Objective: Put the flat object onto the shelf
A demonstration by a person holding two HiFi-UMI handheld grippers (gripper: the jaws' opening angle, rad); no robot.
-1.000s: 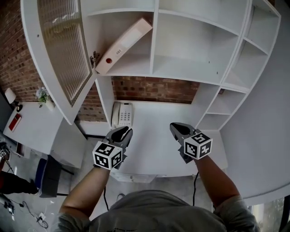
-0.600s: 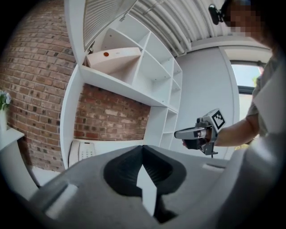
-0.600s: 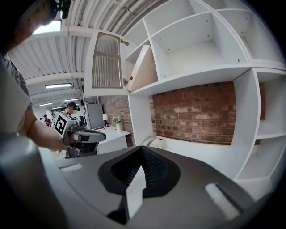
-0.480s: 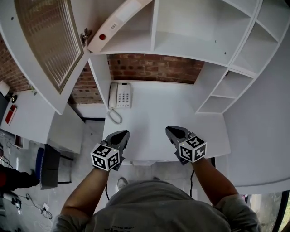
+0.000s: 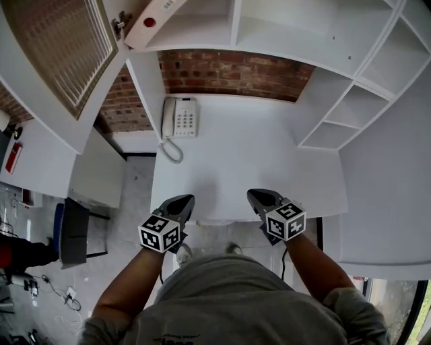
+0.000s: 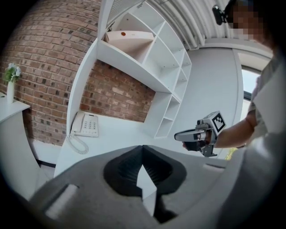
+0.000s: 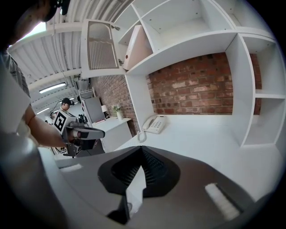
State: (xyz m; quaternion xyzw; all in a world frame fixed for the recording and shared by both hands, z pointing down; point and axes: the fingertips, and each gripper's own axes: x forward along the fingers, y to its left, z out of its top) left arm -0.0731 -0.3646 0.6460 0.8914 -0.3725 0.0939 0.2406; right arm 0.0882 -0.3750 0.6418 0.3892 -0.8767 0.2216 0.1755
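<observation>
The flat object is a pale pink binder [image 5: 151, 15] with a red dot. It leans tilted in the top-left shelf compartment and is also seen as the binder [image 6: 129, 38] and the binder [image 7: 136, 47] in the gripper views. Both grippers hang far below it, at the front edge of the white desk [image 5: 236, 162]. My left gripper [image 5: 183, 201] is shut with nothing in it, its own jaws [image 6: 143, 147] meeting at the tips. My right gripper [image 5: 258, 196] is also shut and empty, with its tips together at the gripper [image 7: 142, 150].
A white telephone [image 5: 180, 118] with a coiled cord sits at the desk's back left, against the brick wall [image 5: 229, 71]. An open cabinet door [image 5: 57, 47] with ribbed glass juts out on the left. Side shelves [image 5: 337, 114] stand at the right, and a dark chair [image 5: 71, 232] is on the floor at the left.
Both grippers have drawn back from over the desk to its front edge. The shelf and binder have slid toward the top of the head view.
</observation>
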